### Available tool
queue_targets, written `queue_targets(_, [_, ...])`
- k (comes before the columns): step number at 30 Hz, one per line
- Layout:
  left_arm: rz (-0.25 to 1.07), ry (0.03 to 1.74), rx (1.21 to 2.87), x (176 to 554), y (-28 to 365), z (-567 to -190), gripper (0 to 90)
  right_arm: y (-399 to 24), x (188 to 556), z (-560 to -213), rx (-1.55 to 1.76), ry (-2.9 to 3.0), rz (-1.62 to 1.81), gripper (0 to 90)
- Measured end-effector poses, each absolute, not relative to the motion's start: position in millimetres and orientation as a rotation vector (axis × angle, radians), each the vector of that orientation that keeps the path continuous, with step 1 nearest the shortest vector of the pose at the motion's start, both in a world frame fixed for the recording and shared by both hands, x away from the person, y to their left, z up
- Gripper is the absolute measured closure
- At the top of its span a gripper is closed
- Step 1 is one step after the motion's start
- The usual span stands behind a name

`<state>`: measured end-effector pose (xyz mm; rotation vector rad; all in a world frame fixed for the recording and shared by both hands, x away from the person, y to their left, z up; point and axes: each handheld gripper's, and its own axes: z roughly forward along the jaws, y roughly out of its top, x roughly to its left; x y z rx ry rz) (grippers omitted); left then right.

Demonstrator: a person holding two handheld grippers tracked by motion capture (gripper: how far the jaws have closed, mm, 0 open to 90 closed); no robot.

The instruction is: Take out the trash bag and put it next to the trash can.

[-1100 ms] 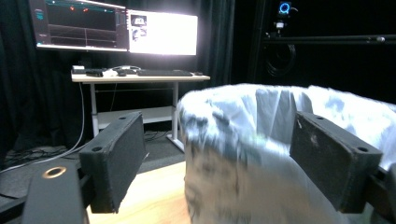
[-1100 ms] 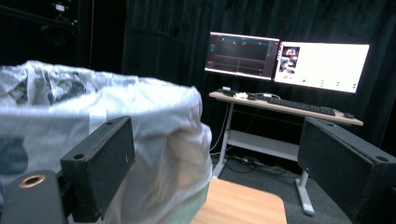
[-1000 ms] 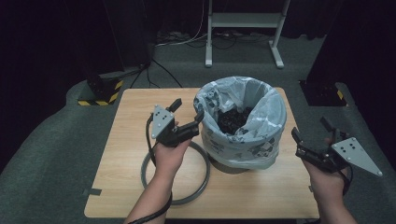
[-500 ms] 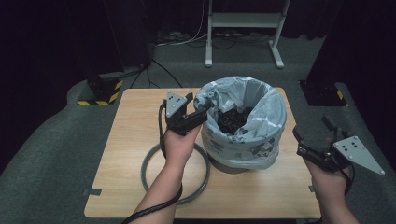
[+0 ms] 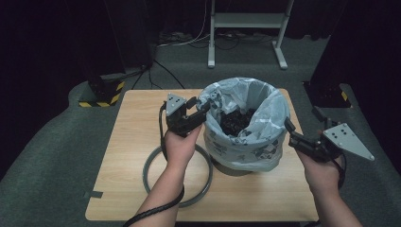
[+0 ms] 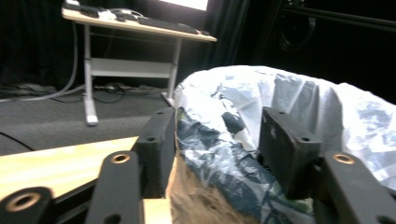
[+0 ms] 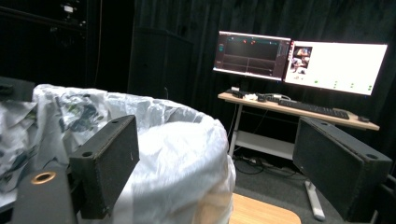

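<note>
A bin lined with a pale plastic bag [image 5: 246, 142] stands on the wooden table [image 5: 137, 123], with dark scraps [image 5: 236, 120] inside. My left gripper [image 5: 201, 105] is at the bag's left rim. Its jaws have just been closing, and in the left gripper view a crumpled fold of the bag [image 6: 219, 140] lies between them without a clear pinch, so the left gripper [image 6: 217, 135] is partly open. My right gripper [image 5: 302, 118] hovers just off the bag's right side. In the right gripper view the right gripper [image 7: 219, 149] stands wide open, with the bag [image 7: 177, 154] bulging beyond its left jaw.
A grey ring [image 5: 151, 165] lies flat on the table in front of the bin, under my left forearm. A white stand [image 5: 246, 21] and a yellow-black striped block [image 5: 101, 92] are on the floor behind. A desk with monitors [image 7: 299, 60] is farther off.
My left gripper moved right to the bag's rim and its jaws narrowed around the fold. My right gripper rose a little and edged toward the bag's right side.
</note>
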<state>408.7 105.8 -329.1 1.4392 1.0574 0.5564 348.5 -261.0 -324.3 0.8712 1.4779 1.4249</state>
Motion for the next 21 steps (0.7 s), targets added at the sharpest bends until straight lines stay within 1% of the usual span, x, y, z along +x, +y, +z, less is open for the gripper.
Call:
queue_targets(2, [0.54, 1.052, 1.436, 409, 104, -329, 50.2, -258, 357, -319, 0.895, 1.496, 1.418, 17.0])
queue_targets(4, [0.573, 1.047, 1.46, 407, 100, -328, 52.9, -256, 367, -315, 0.934, 1.507, 1.394, 20.1])
queue_targets(6, [0.578, 1.049, 1.46, 407, 100, -328, 53.7, -255, 376, -312, 0.962, 1.527, 1.379, 22.3])
queue_targets(9, [0.598, 1.044, 1.458, 405, 100, -327, 55.4, -251, 387, -310, 1.01, 1.553, 1.341, 28.2])
queue_targets(10, [0.616, 1.037, 1.461, 404, 99, -326, 58.9, -249, 390, -310, 1.029, 1.567, 1.335, 29.7])
queue_targets(11, [0.628, 1.035, 1.464, 403, 99, -326, 61.4, -248, 392, -310, 1.043, 1.58, 1.329, 32.0])
queue_targets(13, [0.657, 1.025, 1.462, 401, 98, -326, 63.4, -245, 395, -311, 1.044, 1.612, 1.318, 38.7])
queue_targets(15, [0.695, 1.009, 1.468, 398, 99, -326, 68.0, -242, 395, -311, 1.063, 1.624, 1.312, 45.6])
queue_targets(21, [0.743, 0.998, 1.471, 395, 99, -325, 74.5, -242, 398, -306, 1.135, 1.71, 1.264, 55.7])
